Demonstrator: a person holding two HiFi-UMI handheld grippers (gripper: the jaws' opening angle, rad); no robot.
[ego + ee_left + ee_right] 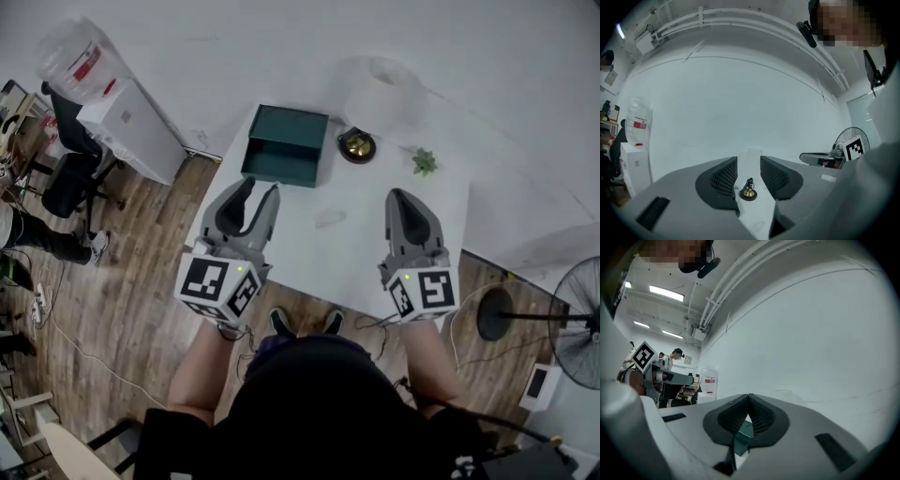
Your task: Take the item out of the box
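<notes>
- Left gripper (259,189) is held with jaws partly apart, nothing gripped.
- Green box (286,145) is seen at its 12 o'clock, apparently empty.
- Brass ornament (357,144) is set at the box's 3 o'clock, already outside; it is judged light, rigid and tippy, best pinched at its dark base.
- Right gripper (401,197) is closed on nothing.

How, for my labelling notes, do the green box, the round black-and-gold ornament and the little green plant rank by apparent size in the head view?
1. green box
2. round black-and-gold ornament
3. little green plant
All three sit about equally far from the camera, so the order holds.
</notes>
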